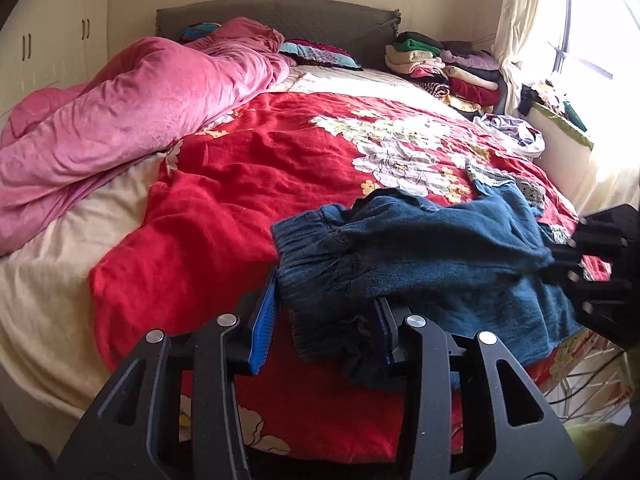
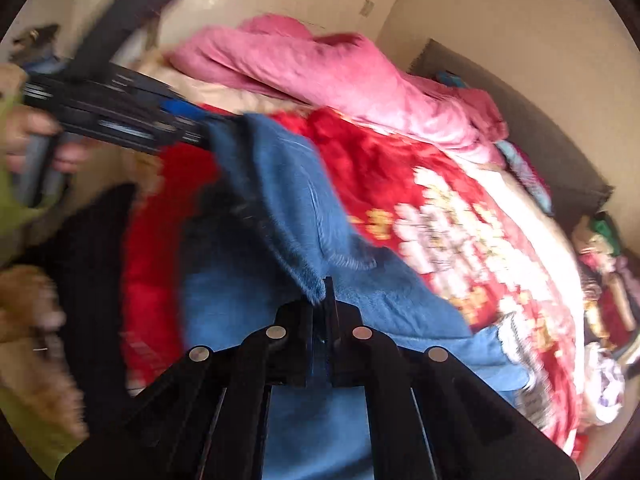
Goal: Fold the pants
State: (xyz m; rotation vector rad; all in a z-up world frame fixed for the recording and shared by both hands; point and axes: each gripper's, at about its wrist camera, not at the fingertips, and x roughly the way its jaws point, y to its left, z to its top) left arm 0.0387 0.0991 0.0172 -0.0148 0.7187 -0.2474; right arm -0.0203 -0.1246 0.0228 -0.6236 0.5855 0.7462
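Observation:
Small blue denim pants (image 1: 432,256) with an elastic waistband lie bunched on the red floral quilt (image 1: 248,184). My left gripper (image 1: 324,316) is open, its blue pads wide apart, with the waistband edge lying between them. My right gripper (image 2: 326,304) is shut on a fold of the pants (image 2: 288,208) and lifts it off the bed; it shows as a dark shape at the right edge of the left wrist view (image 1: 600,256). In the blurred right wrist view the left gripper (image 2: 188,120) meets the far end of the pants.
A pink blanket (image 1: 132,112) is heaped on the bed's left side. Stacks of folded clothes (image 1: 448,68) sit near the grey headboard (image 1: 280,24). A loose pale garment (image 1: 512,132) lies by the window side. White wardrobes (image 1: 44,52) stand at left.

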